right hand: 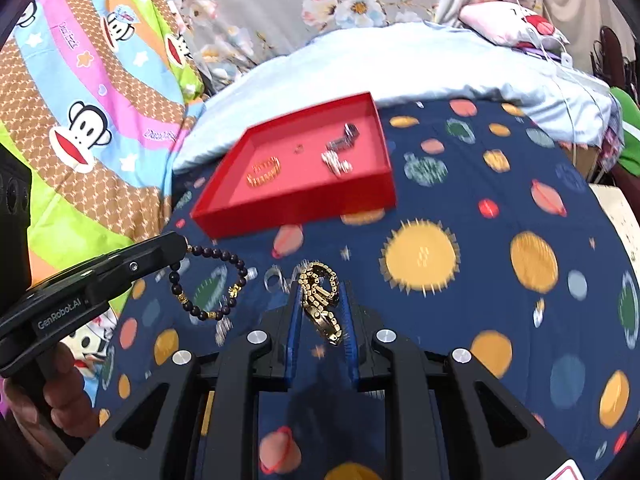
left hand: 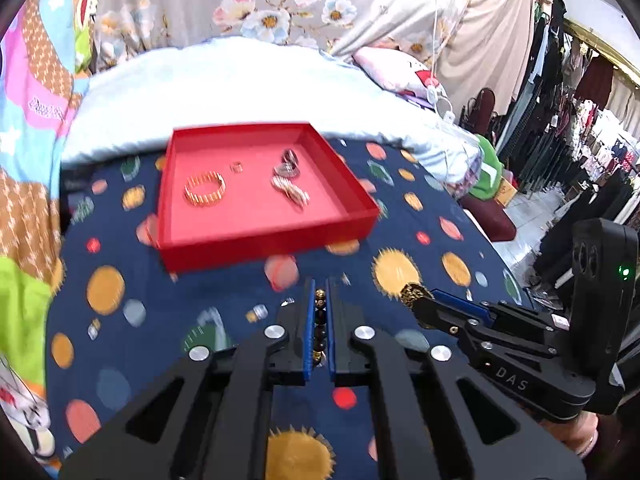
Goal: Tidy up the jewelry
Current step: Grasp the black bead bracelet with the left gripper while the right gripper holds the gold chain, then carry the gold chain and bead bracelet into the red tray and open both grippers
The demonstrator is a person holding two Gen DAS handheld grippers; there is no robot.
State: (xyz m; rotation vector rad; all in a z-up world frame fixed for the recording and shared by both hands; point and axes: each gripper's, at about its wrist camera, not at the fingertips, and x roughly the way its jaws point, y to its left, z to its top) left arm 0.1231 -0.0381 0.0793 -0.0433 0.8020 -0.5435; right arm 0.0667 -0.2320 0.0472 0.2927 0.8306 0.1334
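Note:
In the left wrist view my left gripper [left hand: 320, 286] is shut on a dark bead bracelet [left hand: 320, 328], which runs down between the blue pads. The right wrist view shows that bracelet [right hand: 212, 284] hanging as a loop from the left gripper [right hand: 182, 247], above the cloth. My right gripper [right hand: 322, 289] is shut on a gold link bracelet [right hand: 320, 300]; from the left it appears as the right gripper [left hand: 422, 302] with the gold bracelet [left hand: 414, 293] at its tips. Beyond both stands a red tray [left hand: 260, 250] [right hand: 296, 214] holding a gold bangle [left hand: 205, 190], a small ring [left hand: 237, 167], a silver bracelet [left hand: 291, 193] and a dark piece [left hand: 290, 158].
Everything rests on a dark blue cloth with planets [right hand: 480, 208]. A pale blue blanket [left hand: 240, 80] lies behind the tray, and a colourful cartoon sheet [right hand: 92, 92] is at the left. Hanging clothes [left hand: 580, 140] fill the far right. A small pale ring [right hand: 274, 278] lies on the cloth.

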